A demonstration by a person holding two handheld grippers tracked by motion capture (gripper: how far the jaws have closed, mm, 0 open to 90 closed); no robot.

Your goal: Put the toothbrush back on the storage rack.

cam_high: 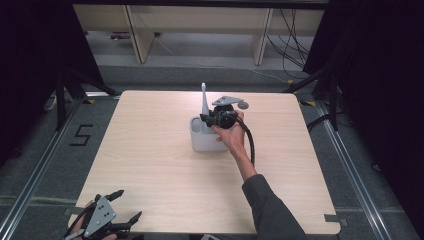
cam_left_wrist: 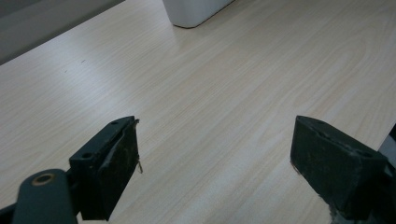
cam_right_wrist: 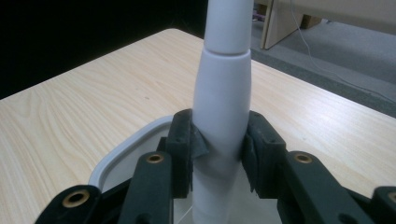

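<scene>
A white tapered handle (cam_right_wrist: 223,84) stands upright, its lower end inside a white rounded container (cam_high: 200,142) near the middle of the table. My right gripper (cam_right_wrist: 219,140) is shut on the handle's thick part, one black pad pressing each side, just above the container's rim (cam_right_wrist: 116,156). In the high view the handle's thin top (cam_high: 204,97) sticks up above the right gripper (cam_high: 209,119). My left gripper (cam_high: 128,205) rests at the table's near left corner, open, with bare wood between its jaws (cam_left_wrist: 215,140). The container's base (cam_left_wrist: 196,11) shows far ahead of it.
The light wooden table (cam_high: 150,165) stands on a grey floor. Behind its far edge are wooden furniture legs (cam_high: 140,35) and loose cables (cam_high: 292,40). Dark stands flank the table on both sides.
</scene>
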